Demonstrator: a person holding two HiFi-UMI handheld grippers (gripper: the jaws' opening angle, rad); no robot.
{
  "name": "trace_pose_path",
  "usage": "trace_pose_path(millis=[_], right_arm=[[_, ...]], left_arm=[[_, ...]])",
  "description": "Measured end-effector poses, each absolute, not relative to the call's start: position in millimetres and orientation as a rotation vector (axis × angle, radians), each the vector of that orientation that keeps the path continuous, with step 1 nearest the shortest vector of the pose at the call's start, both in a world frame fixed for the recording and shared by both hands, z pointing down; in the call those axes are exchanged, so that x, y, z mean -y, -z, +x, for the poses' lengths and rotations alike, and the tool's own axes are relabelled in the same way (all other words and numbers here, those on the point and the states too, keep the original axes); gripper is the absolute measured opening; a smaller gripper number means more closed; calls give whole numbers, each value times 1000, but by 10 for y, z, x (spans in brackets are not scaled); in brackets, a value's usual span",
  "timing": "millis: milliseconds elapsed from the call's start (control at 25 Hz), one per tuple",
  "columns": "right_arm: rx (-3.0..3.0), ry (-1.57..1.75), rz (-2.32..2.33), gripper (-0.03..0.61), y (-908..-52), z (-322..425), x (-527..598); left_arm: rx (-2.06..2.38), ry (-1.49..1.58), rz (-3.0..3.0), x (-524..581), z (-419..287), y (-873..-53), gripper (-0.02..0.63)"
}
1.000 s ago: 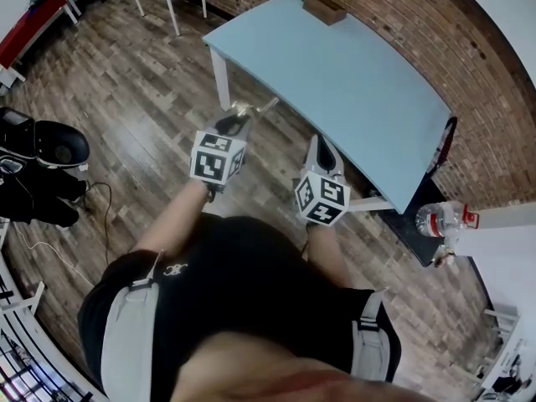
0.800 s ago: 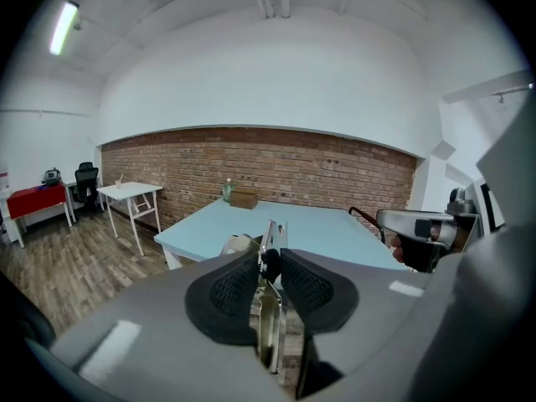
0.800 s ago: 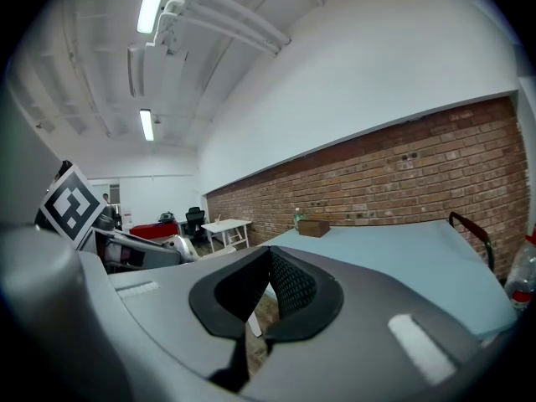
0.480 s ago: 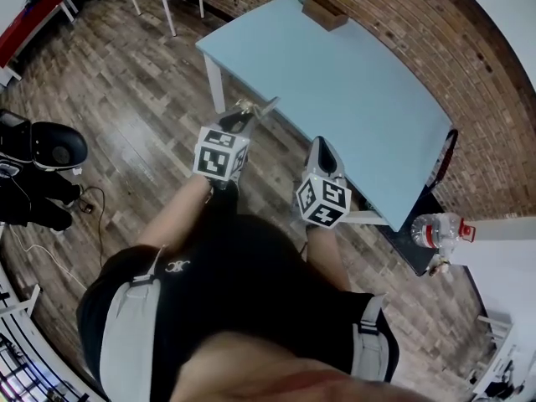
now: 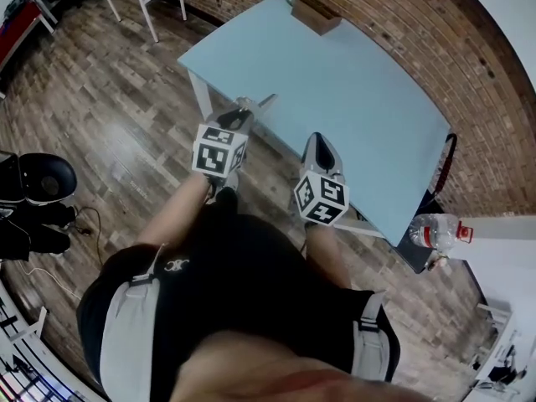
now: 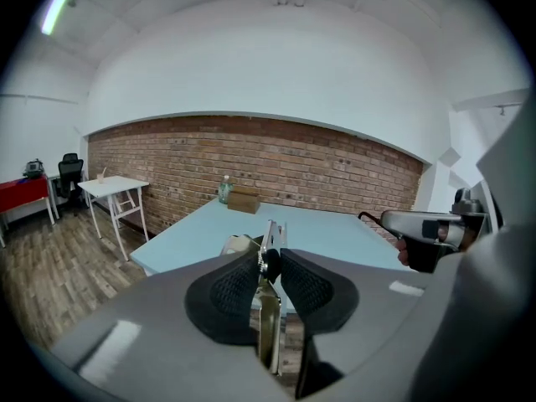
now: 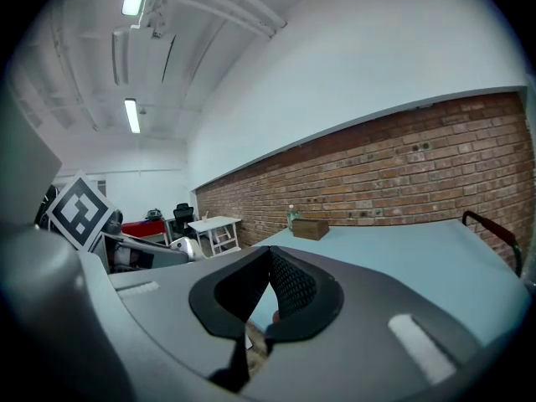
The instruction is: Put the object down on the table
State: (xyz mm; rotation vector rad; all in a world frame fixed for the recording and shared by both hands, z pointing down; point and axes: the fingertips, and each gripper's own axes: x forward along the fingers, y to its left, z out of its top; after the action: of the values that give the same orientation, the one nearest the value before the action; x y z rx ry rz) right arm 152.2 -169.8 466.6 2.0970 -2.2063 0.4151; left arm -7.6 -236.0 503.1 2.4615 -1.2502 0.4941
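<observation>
Stepping closer over the last second, the person brought the left gripper (image 5: pixel 243 115) up to the table's (image 5: pixel 352 82) near edge. Its jaws were clamped on a thin metal object (image 5: pixel 261 104) poking just over that edge, not yet down. The right gripper (image 5: pixel 319 147), closed and empty, was beside the same edge; lowering looked next.

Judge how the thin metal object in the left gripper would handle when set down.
Probably stiff: the thin metal object juts straight from the left gripper without sagging. Likely slippery, since it shines. Set on edge on the table, it would probably fall flat.
</observation>
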Motion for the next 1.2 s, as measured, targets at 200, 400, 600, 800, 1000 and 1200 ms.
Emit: trace_pose_path(millis=[200, 400, 600, 800, 1000, 1200], right_arm=[[2180, -452, 2083, 15, -4711, 1484, 2222], [2146, -499, 2089, 15, -4764, 1431, 2739], [2128, -483, 2099, 15, -4741, 1386, 3143], [2078, -492, 2146, 15, -4779, 1523, 3404], [2051, -516, 2162, 15, -4833, 1706, 3513], [2061, -533, 2143, 15, -4853, 1874, 3665]], left_arm=[[1211, -516, 2435, 2914, -88, -5163, 84], [1164, -530, 2431, 3448, -106, -5266, 84], [1132, -545, 2436, 3922, -78, -5329, 84], [1092, -571, 2439, 4271, 35, -5411, 84], [1065, -600, 2418, 4442, 199, -5516, 84], [1083, -637, 2380, 4560, 307, -5594, 84]])
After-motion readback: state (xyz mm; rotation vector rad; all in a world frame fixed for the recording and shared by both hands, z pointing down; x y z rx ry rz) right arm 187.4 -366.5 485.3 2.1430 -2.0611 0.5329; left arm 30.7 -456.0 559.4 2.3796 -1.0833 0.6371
